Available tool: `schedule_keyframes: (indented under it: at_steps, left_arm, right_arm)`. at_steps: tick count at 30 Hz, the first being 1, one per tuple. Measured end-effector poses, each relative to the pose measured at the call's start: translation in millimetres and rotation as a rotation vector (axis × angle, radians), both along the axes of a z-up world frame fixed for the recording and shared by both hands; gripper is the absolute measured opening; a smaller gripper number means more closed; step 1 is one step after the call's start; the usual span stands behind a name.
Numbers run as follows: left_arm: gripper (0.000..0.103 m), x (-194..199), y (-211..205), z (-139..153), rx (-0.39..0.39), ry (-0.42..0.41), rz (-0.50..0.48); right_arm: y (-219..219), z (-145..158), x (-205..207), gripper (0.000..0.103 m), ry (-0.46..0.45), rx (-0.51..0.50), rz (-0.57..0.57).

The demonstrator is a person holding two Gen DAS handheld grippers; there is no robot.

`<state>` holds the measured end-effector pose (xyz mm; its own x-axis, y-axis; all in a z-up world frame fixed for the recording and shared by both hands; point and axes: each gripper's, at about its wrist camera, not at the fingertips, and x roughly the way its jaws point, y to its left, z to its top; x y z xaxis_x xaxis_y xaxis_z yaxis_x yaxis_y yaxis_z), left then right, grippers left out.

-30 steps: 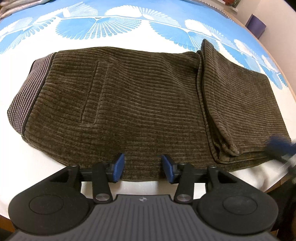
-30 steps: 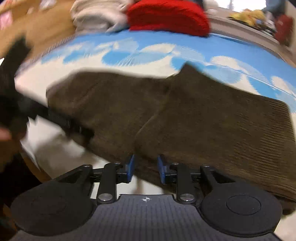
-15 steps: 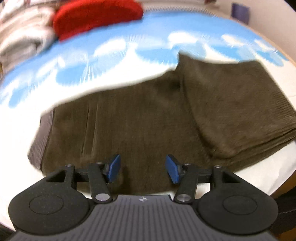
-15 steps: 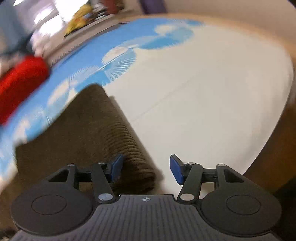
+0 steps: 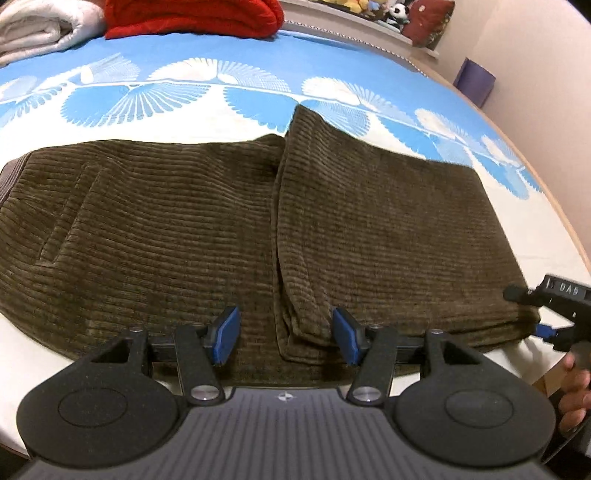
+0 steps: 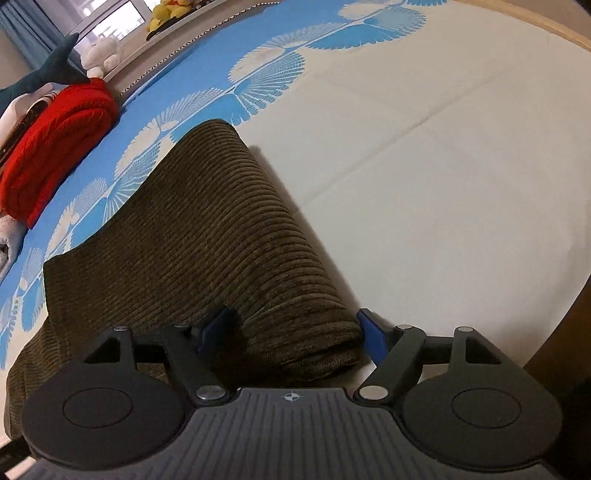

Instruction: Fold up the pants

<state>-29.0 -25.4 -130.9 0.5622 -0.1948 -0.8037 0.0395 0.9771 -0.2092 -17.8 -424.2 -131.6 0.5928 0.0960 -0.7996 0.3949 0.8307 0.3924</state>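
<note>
Dark brown corduroy pants (image 5: 184,229) lie flat on the bed, waistband at the left, legs folded back over at the right (image 5: 388,229). My left gripper (image 5: 286,338) is open, its jaws astride the near edge where the folded leg hem lies. My right gripper (image 6: 293,332) is open, its jaws on either side of the rounded fold end of the pants (image 6: 229,240). The right gripper also shows at the right edge of the left wrist view (image 5: 554,314), at the pants' right corner.
The bed sheet (image 5: 221,85) is blue and white with fan prints. A red folded blanket (image 5: 192,16) and white bedding (image 5: 40,26) lie at the far side. Plush toys (image 6: 99,55) sit by the window. The bed's wooden edge (image 6: 554,332) is at the right.
The left gripper has settled lower at the near pants edge, over the leg hem. The right gripper swung to the fold end and its jaws have opened wider around it.
</note>
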Motion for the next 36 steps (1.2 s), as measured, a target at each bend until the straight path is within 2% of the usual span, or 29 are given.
schedule_keyframes:
  at_steps: [5, 12, 14, 16, 17, 19, 20, 21, 23, 24, 25, 27, 28, 29, 31, 33, 36]
  left_arm:
    - [0.061, 5.1, 0.3, -4.8, -0.012, 0.002, -0.001]
    - [0.06, 11.2, -1.6, -11.9, -0.038, 0.027, -0.008]
    - [0.057, 14.6, -2.6, -14.7, -0.06, 0.037, -0.009]
    - [0.04, 15.7, -3.1, -16.3, -0.087, 0.049, -0.021]
    - [0.039, 16.2, -3.8, -16.6, -0.097, 0.051, -0.025]
    - [0.03, 16.8, -4.7, -14.7, -0.095, 0.047, -0.039]
    - [0.028, 16.4, -3.2, -12.0, -0.111, 0.049, -0.04]
    - [0.026, 15.6, -0.7, -7.8, -0.145, 0.051, -0.038]
    - [0.024, 10.8, 6.4, 7.8, -0.242, 0.02, -0.051]
    - [0.024, 7.9, 7.2, 13.3, -0.252, -0.005, -0.068]
    - [0.023, 5.1, 4.6, 13.0, -0.225, -0.016, -0.093]
    - [0.024, 8.3, -4.4, -5.8, -0.12, 0.069, -0.12]
    - [0.029, 10.4, -4.5, -18.3, -0.11, 0.122, -0.118]
    - [0.031, 10.9, -1.9, -20.2, -0.126, 0.126, -0.098]
    - [0.034, 11.8, -1.0, -9.4, -0.12, 0.085, -0.095]
    - [0.037, 7.5, -3.1, 3.4, -0.065, 0.005, -0.111]
    - [0.037, 2.1, -5.1, 14.2, 0.009, -0.069, -0.099]
  right_arm:
    - [2.7, 0.0, -5.4, 0.075, 0.004, -0.008, -0.005]
    - [11.1, 6.1, -11.7, 0.075, -0.006, -0.074, 0.016]
    - [13.6, 8.2, -13.6, 0.075, -0.01, -0.093, 0.022]
    - [15.1, 10.4, -15.1, 0.074, -0.016, -0.111, 0.027]
    - [15.8, 11.6, -15.9, 0.074, -0.021, -0.118, 0.03]
    - [17.5, 13.7, -16.9, 0.068, -0.029, -0.133, 0.04]
    - [17.9, 15.3, -17.9, 0.059, -0.034, -0.149, 0.04]
    - [16.5, 18.9, -20.0, 0.044, -0.045, -0.171, 0.028]
    - [7.6, 27.8, -26.0, 0.035, -0.09, -0.129, -0.011]
    - [3.8, 31.9, -28.9, 0.032, -0.109, -0.117, -0.031]
    - [1.2, 35.2, -31.2, 0.031, -0.121, -0.124, -0.046]
    - [-2.2, 34.6, -32.1, 0.027, -0.1, -0.165, -0.08]
    - [-3.2, 31.2, -30.8, 0.021, -0.06, -0.195, -0.108]
    - [-6.6, 25.9, -29.1, 0.022, -0.01, -0.218, -0.141]
    - [-16.5, 17.6, -29.3, 0.023, 0.039, -0.171, -0.199]
    - [-21.8, 16.9, -31.0, 0.024, 0.026, -0.119, -0.214]
    - [-19.5, 21.7, -29.1, 0.024, -0.015, -0.134, -0.206]
